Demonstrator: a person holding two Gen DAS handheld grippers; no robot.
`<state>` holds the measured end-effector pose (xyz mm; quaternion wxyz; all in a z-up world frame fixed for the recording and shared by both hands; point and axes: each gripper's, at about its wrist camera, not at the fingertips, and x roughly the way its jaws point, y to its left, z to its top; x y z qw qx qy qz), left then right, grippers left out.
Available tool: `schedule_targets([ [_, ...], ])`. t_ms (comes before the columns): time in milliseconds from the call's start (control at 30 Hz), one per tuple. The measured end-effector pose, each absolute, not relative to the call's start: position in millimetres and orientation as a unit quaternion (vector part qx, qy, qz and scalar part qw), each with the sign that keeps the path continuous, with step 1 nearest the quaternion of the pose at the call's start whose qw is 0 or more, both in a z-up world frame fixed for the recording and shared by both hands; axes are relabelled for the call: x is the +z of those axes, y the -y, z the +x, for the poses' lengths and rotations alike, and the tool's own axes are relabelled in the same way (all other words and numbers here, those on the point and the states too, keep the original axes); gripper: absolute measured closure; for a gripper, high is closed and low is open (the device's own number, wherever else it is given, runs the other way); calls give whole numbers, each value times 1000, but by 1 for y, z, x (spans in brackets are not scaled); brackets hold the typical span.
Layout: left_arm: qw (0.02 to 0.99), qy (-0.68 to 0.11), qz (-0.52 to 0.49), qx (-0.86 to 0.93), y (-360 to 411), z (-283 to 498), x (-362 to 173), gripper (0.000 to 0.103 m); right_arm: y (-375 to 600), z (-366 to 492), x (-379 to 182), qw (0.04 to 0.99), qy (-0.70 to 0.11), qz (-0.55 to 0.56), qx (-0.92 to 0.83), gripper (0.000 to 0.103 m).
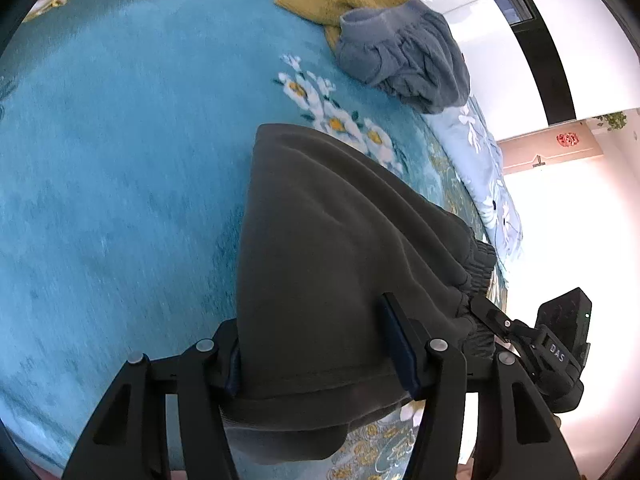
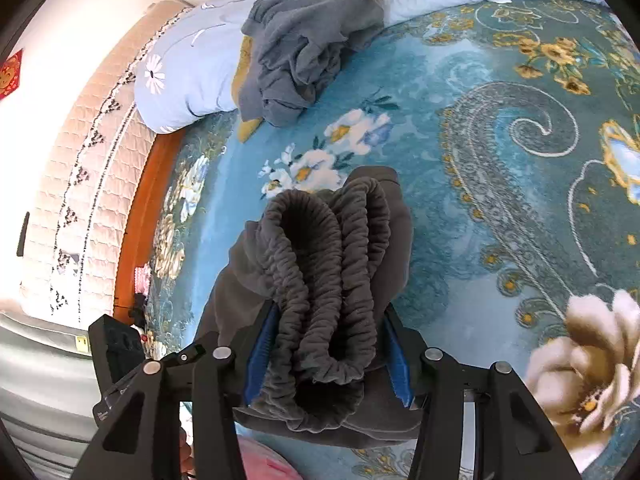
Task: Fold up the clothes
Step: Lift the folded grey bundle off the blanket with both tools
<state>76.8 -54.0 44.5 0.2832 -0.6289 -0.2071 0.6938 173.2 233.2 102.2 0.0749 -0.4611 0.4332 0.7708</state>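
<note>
- Dark grey sweatpants (image 1: 328, 248), partly folded, held off the blue floral bedspread (image 1: 120, 160) by both grippers.
- Left gripper (image 1: 320, 364): jaws clamped on a folded plain edge, cloth bunched between the blue pads; far end droops to the bed.
- Right gripper (image 2: 326, 354): jaws closed on the doubled elastic waistband (image 2: 332, 280), gathered in 2 loops.
- 2 grips, probably to keep the layers aligned while carrying the fold over.
- Unfolded blue-grey garment (image 1: 404, 56) lies on a mustard garment (image 1: 332, 0) near the pale floral pillow (image 2: 180, 76), well apart; likely waiting its turn.
</note>
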Motion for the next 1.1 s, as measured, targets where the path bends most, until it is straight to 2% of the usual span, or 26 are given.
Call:
schedule_targets([
  [200, 262, 222, -646, 682, 57, 77, 29, 42, -237, 185, 78, 91, -455, -474, 748, 50],
  [300, 247, 244, -648, 678, 67, 70, 24, 35, -239, 187, 71, 96, -465, -474, 741, 50],
  [433, 245, 272, -651, 665, 71, 56, 12, 31, -241, 183, 66, 98, -463, -483, 737, 50],
  [767, 271, 278, -654, 649, 56, 48, -3, 31, -247, 186, 52, 114, -488, -482, 719, 47],
  [867, 279, 273, -649, 653, 55, 50, 2, 38, -248, 186, 51, 119, -497, -479, 713, 46],
  [967, 286, 269, -643, 658, 55, 53, 9, 50, -248, 186, 52, 122, -504, -476, 711, 45],
  [1100, 296, 249, -631, 672, 52, 58, 23, 63, -245, 188, 61, 118, -504, -463, 719, 49],
])
